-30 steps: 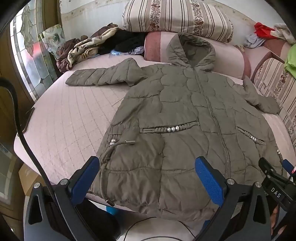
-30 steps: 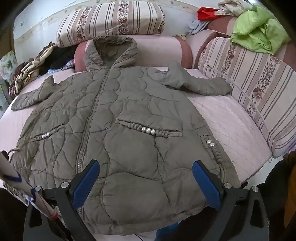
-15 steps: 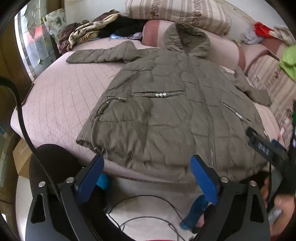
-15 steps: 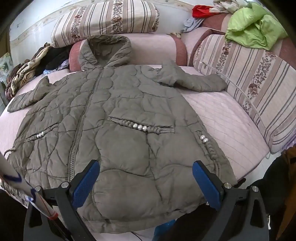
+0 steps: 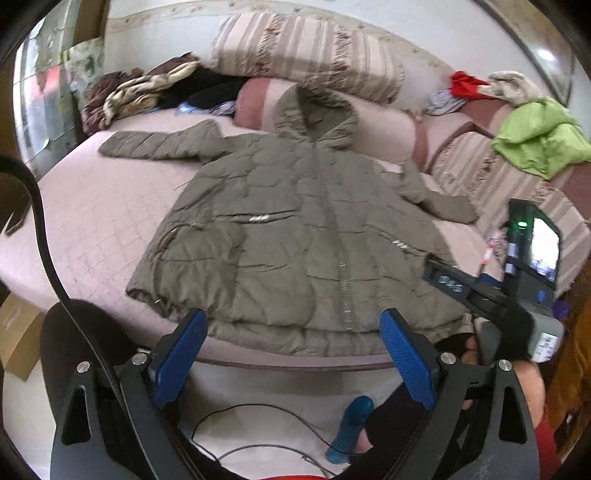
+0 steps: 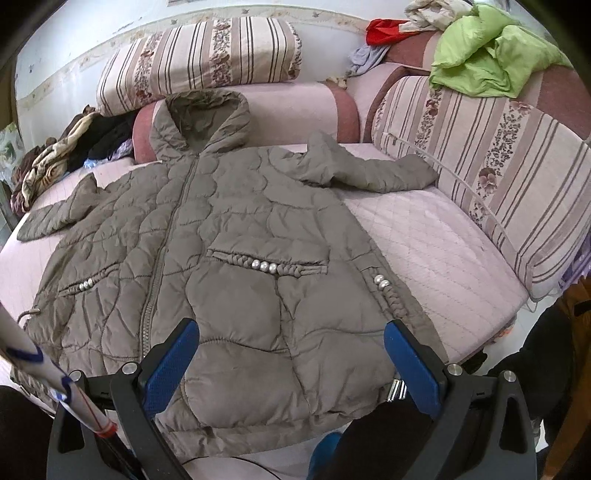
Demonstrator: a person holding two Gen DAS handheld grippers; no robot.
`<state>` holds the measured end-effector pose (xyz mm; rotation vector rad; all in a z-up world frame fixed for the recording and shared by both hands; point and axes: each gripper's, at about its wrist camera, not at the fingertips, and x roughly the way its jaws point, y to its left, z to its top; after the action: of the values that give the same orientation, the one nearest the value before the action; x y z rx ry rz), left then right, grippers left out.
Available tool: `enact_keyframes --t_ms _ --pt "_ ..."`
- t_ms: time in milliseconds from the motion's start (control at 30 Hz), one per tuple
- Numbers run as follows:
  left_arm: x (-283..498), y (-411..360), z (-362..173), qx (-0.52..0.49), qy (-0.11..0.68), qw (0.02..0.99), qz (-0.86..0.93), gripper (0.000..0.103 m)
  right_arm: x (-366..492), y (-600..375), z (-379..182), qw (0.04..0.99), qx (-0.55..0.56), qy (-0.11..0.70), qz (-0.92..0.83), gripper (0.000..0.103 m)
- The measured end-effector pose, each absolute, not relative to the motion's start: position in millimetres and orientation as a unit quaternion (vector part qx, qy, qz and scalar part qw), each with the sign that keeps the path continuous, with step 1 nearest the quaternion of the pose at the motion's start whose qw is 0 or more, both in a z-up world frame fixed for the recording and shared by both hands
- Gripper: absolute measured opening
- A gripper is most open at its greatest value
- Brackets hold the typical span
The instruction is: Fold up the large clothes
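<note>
My left claw [image 5: 291,354] hangs wide open and empty just off the bed's [image 5: 85,206] near edge; my right claw [image 6: 291,363] gapes empty over the hem. Folding hasn't begun; next I'd take a sleeve inward. The olive quilted coat [image 6: 229,236] lies flat, zipped, sleeves spread.

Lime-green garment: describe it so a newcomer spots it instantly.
Start at the pink bed with the olive hooded coat spread flat. Along its right side stands a striped floral cushion; the lime-green garment is crumpled on top, the only bright green thing, right of a red cloth.
</note>
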<state>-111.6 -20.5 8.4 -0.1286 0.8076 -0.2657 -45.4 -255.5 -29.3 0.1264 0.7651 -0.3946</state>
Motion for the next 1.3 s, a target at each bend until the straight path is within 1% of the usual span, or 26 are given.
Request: enact_keyframes --t_ms 133,267,367,500,633,833,1033,1300 --pt "-123 -22 26 -0.053 0.358 0.923 -0.131 0.094 -53 -253 -22 0.911 0.061 0.363 -0.187 0.102" --pt "-120 -14 42 -0.017 0.335 0.940 -0.062 0.094 -64 -250 -8 0.916 0.061 0.350 -0.187 0.102" --pt "-110 3 53 0.000 0.332 0.943 -0.026 0.094 -74 -249 6 0.921 0.062 0.337 -0.185 0.102" --pt "-108 36 73 -0.015 0.304 0.952 0.033 0.094 -87 -243 23 0.928 0.055 0.320 -0.180 0.102" --pt "-104 46 89 0.002 0.291 0.955 0.056 0.094 -90 -236 39 0.935 0.041 0.311 -0.168 0.102" --pt "-83 44 91 -0.001 0.314 0.948 0.058 0.094 -71 -220 48 0.937 0.021 0.323 -0.132 0.102" --pt "-52 27 80 0.023 0.344 0.938 0.042 0.094 -49 -213 43 0.931 0.014 0.344 -0.118 0.102" --pt "-19 19 50 0.013 0.388 0.921 0.029 0.094 -14 -219 17 0.910 0.033 0.395 -0.120 0.102"
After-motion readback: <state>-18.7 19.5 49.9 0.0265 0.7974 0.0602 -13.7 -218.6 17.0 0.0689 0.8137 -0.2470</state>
